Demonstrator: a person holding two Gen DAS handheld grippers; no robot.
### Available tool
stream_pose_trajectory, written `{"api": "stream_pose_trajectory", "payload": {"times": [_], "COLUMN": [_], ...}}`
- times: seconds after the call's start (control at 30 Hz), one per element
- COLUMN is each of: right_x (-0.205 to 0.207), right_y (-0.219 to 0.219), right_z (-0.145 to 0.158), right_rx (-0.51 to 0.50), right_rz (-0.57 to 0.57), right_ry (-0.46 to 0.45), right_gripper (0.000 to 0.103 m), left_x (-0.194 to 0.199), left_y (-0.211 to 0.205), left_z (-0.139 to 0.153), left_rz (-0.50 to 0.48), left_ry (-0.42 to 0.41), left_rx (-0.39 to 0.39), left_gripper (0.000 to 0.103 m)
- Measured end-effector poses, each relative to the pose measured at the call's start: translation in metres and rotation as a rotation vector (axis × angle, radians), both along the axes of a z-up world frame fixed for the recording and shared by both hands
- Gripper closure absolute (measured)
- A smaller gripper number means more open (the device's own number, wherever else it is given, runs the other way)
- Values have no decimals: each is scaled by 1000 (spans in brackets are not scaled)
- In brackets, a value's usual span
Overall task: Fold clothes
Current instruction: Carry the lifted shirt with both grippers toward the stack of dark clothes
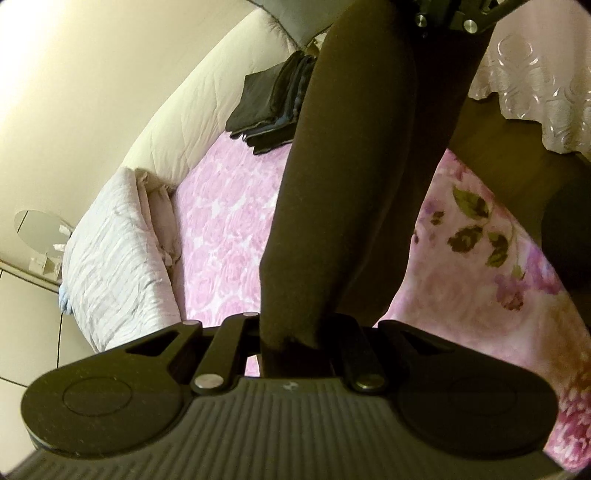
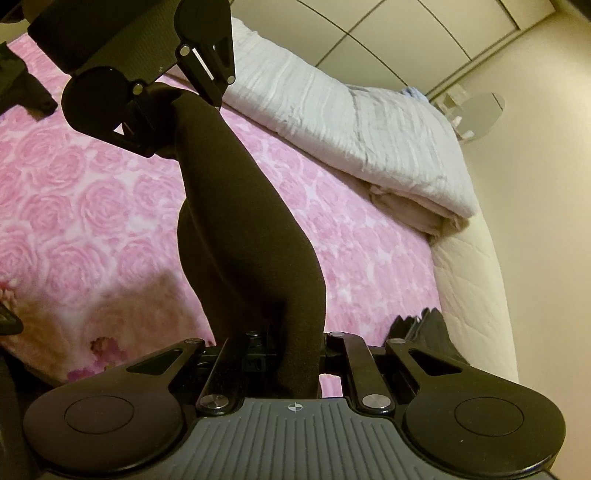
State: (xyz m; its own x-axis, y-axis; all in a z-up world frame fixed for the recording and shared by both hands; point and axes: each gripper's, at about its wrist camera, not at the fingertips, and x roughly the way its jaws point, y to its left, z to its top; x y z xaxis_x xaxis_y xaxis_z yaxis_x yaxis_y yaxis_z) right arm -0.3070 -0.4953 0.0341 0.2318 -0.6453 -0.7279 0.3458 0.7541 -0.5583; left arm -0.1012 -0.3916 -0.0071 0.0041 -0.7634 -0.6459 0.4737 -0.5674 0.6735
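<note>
A dark brown-black garment (image 1: 354, 184) is stretched in the air between my two grippers, above the pink rose-patterned bed cover (image 1: 229, 229). My left gripper (image 1: 291, 343) is shut on one end of it. My right gripper (image 2: 291, 354) is shut on the other end; the garment (image 2: 240, 221) runs from it up to the left gripper (image 2: 155, 110), which shows at the top left of the right wrist view. The right gripper shows at the top of the left wrist view (image 1: 443, 18).
A stack of folded dark clothes (image 1: 273, 107) lies on the bed near the cream quilted edge (image 1: 192, 122). A folded white blanket (image 2: 351, 125) and beige cloth (image 2: 406, 210) lie along the bed's side. A lace-covered surface (image 1: 535, 81) stands beyond the bed.
</note>
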Motion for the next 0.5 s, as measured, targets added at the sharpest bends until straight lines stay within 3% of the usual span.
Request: {"api": "stream_pose_trajectory", "payload": {"times": [0.23,0.5], "right_x": [-45,-138], "right_y": [-15,-50], "right_z": [12,20], "right_rx": [-13,-49], "right_rz": [-41,-97], "right_ry": [-19,-45], "right_gripper": [93,93], "left_x": [-47,-144], "left_y": [-16,-45], "left_z": [13,27], "left_rz": [-20,-49], "left_ry": [4,-5], "left_rx": [-3,-11], "left_gripper": [95,94]}}
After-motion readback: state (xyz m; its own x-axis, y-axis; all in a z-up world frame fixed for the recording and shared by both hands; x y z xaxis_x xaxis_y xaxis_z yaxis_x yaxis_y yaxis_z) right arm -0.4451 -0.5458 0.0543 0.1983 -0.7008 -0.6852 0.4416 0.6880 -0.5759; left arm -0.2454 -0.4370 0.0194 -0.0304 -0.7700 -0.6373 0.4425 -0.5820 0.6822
